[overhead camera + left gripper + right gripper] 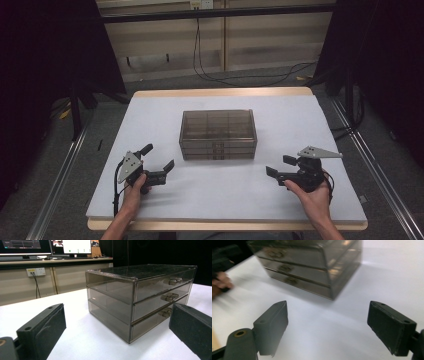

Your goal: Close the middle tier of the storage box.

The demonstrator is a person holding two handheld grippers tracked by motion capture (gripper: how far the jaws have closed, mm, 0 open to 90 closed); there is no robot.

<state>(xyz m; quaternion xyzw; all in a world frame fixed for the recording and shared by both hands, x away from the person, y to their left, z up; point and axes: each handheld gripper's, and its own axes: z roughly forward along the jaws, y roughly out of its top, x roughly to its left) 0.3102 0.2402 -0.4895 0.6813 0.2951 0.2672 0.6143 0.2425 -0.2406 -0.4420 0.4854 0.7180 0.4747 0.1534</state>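
Observation:
A smoky see-through drawer box [218, 132] with three shut drawers stands in the middle of the white table [300, 120], its small handles facing the person. My left gripper [160, 156] rests at the front left, held in a hand, open and empty, aimed at the box's front left corner [132, 307]. My right gripper [278, 165] sits at the front right, also hand-held, with its jaws wide apart and nothing between them. In the left gripper view the box [140, 290] fills the space beyond the left gripper [117, 315]. The right gripper [327, 310] points across bare table toward the box [312, 262].
The other hand [220, 282] shows blurred at the left of the right gripper view. Metal rails [65, 165] run along the floor on both sides of the table, cables [240, 75] lie behind it, and monitors [72, 246] sit on a far desk.

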